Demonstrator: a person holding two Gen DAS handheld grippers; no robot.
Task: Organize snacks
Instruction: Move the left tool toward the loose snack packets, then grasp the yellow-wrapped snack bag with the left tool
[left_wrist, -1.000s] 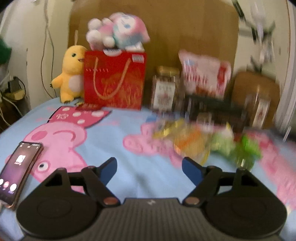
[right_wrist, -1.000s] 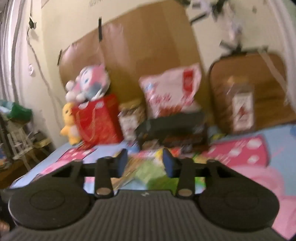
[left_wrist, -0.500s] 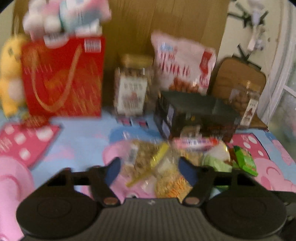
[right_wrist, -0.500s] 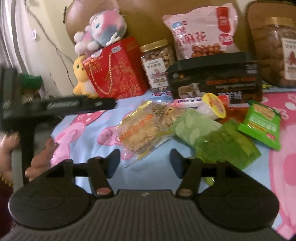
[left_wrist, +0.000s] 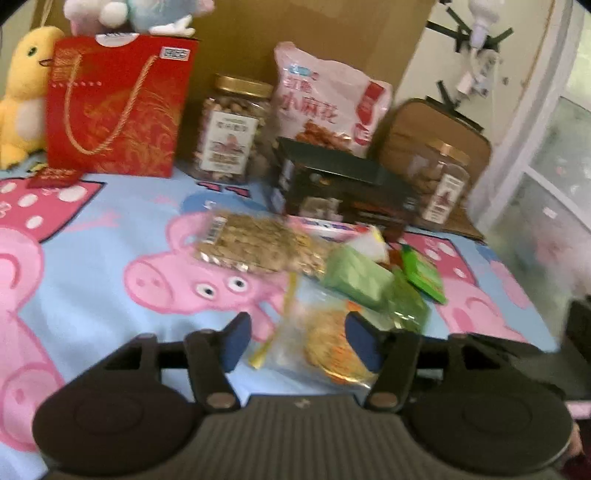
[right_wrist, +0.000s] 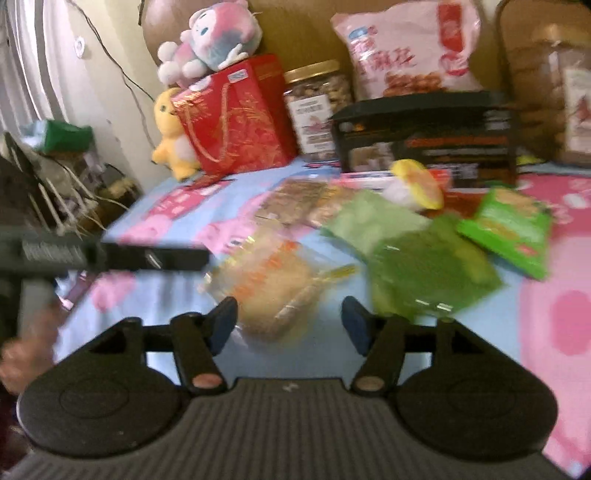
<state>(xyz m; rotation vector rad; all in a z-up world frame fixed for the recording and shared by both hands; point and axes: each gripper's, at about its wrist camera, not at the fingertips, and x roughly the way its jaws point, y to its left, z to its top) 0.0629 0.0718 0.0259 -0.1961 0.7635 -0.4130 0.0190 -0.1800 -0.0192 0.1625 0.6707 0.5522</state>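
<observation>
A heap of snacks lies on the cartoon-pig bedsheet (left_wrist: 92, 295). Nearest is a clear bag of orange-yellow snacks (left_wrist: 328, 347), between the fingers of my left gripper (left_wrist: 300, 341). Its jaws are opening and the pads do not press on the bag. Beyond it lie a packet of seed brittle (left_wrist: 251, 243) and green packets (left_wrist: 358, 277). In the right wrist view the same orange bag (right_wrist: 280, 288) lies just ahead of my right gripper (right_wrist: 289, 326), whose jaws are also opening with nothing gripped. Green packets (right_wrist: 432, 266) lie to its right.
At the back stand a red gift bag (left_wrist: 114, 110), a nut jar (left_wrist: 231, 129), a pink snack bag (left_wrist: 328, 107), a black box (left_wrist: 343, 188) and a second jar (left_wrist: 439, 181). Plush toys (right_wrist: 210, 40) sit on and beside the gift bag. A hand (right_wrist: 22, 350) holds the left tool.
Both views have swung down onto the snack heap. The left view panned right, away from a phone, to the orange bag. The right gripper's jaws have spread wider.
</observation>
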